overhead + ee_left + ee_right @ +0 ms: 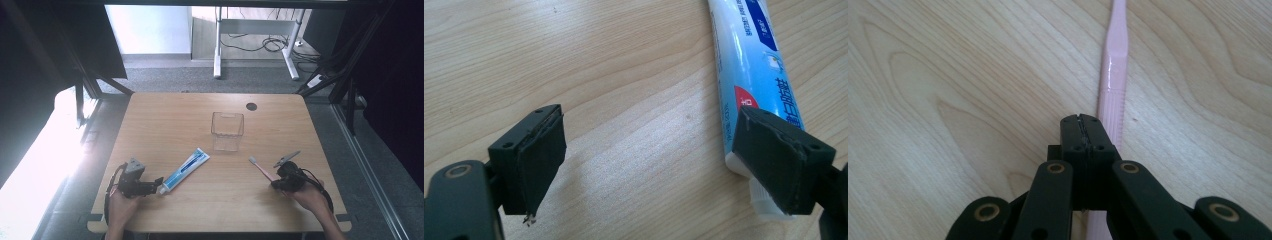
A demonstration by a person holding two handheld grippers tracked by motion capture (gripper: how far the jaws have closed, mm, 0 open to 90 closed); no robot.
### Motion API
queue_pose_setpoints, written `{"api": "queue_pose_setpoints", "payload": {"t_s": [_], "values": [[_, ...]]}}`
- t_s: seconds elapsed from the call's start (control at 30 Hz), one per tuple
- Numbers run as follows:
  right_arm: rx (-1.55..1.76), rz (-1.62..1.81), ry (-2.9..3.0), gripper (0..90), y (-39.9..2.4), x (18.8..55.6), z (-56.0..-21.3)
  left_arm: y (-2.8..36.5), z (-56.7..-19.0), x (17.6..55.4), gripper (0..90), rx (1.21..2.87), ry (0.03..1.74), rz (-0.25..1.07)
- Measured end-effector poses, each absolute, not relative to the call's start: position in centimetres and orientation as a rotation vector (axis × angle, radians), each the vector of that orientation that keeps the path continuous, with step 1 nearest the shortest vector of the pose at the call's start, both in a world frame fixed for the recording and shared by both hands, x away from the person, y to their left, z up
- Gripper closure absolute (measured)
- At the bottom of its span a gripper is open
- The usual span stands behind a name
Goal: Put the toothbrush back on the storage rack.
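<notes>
A: Where does the light come from?
B: From the far side and the left. In the high view the floor (45,150) at the left burns out to white, while both dark side panels stay near black.
A: And the table (170,120)?
B: Evenly lit, soft and slightly blurred. In the left gripper view the toothpaste tube (749,65) carries a pale sheen; in the right gripper view the toothbrush handle (1113,75) shows a glossy streak.
</notes>
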State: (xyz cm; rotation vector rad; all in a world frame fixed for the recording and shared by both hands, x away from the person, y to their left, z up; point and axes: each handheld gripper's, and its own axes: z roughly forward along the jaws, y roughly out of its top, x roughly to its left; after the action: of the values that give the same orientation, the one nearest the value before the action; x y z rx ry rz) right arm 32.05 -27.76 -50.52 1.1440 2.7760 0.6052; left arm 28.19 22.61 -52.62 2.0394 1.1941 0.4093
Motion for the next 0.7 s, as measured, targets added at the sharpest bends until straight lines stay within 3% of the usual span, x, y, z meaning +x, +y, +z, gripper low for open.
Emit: {"api": "queue_pose_setpoints", "payload": {"t_s": [0.47, 0.7], "values": [[1.129, 0.566, 2.796, 89.8, -28.5, 32.6, -49.8, 22.6, -52.6, 28.2, 14.3, 2.038, 1.196, 0.408], [1.079, 0.453, 2.816, 81.3, -27.8, 33.5, -48.9, 22.6, -52.6, 28.2, 14.3, 2.036, 1.195, 0.405]]}}
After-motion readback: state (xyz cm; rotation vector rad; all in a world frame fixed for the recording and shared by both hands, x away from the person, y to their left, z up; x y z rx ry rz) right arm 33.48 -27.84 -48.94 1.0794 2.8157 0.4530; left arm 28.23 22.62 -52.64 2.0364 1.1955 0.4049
